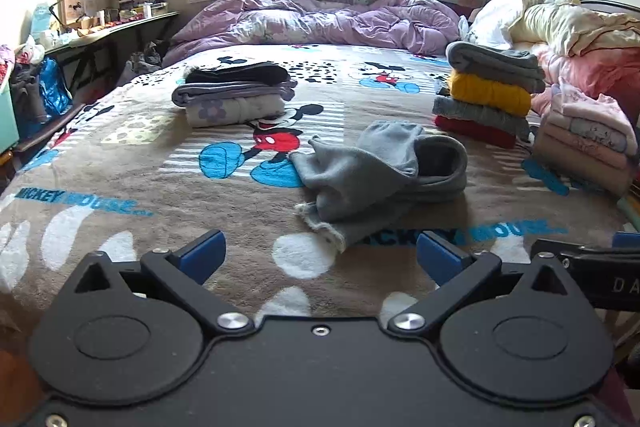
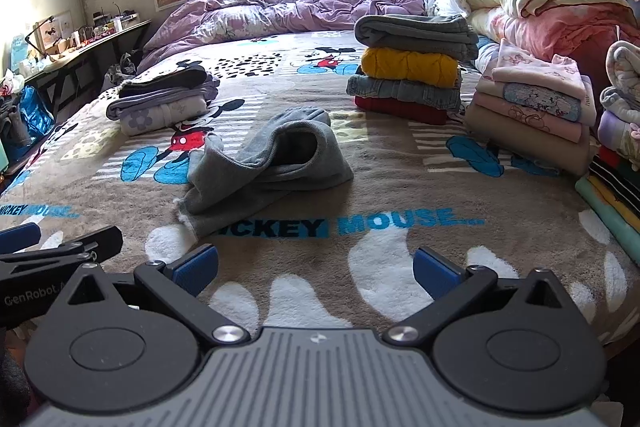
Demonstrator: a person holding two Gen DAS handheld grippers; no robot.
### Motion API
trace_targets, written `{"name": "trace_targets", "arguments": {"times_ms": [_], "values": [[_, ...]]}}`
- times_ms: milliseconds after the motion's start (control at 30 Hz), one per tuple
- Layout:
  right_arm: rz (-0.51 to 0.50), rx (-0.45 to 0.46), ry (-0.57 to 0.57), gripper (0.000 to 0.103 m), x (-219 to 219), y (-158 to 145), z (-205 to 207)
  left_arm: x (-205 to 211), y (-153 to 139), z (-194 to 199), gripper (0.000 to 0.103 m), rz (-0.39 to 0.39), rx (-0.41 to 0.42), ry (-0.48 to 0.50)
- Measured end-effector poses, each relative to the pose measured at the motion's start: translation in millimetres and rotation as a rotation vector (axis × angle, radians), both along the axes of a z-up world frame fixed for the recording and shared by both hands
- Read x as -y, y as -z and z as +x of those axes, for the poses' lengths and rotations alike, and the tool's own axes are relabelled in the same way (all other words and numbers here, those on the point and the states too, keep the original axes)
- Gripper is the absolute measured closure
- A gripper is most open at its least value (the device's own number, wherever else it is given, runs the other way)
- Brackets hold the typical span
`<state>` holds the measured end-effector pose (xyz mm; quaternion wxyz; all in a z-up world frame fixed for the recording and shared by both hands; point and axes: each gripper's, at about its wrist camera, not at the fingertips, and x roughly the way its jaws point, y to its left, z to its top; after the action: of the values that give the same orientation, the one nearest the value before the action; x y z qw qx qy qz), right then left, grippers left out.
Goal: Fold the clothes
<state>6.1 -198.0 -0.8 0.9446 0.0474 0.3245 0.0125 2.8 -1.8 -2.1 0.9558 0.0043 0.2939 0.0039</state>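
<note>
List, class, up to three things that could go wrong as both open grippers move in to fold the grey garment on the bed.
1. The grey garment lies bunched in layers; a gripper may pinch only one.
2. Its frayed hem could snag.
3. The right gripper might knock the tall stack if swung wide; the left gripper has more room.

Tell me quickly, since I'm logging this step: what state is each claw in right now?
Left claw: open, holding nothing, short of the grey garment.
Right claw: open, holding nothing.
</note>
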Motion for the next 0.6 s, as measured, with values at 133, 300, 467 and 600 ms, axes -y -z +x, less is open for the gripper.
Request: {"name": "trace_targets", "arguments": {"times_ms": [133,300,467,600], "values": [[0.002,0.001,-0.002,0.000,0.1,0.4,-1.1,-0.3,1.7,-1.2,0.000,-0.023,0.018,0.002],[0.005,0.002,-0.005,0.000,0.3,0.9,-2.4,1.8,0.6,-3.8,0.000,-0.018,0.022,0.005],[0.008,0.003,-0.007,0.000,0.5,1.5,-3.8,1.8,3.4,-3.5,0.000,-0.020,0.020,0.004],[0.011,0.004,-0.009,0.000,0.6,1.9,-4.8,1.0,3.4,-4.5,0.000,-0.021,0.023,0.001]]}}
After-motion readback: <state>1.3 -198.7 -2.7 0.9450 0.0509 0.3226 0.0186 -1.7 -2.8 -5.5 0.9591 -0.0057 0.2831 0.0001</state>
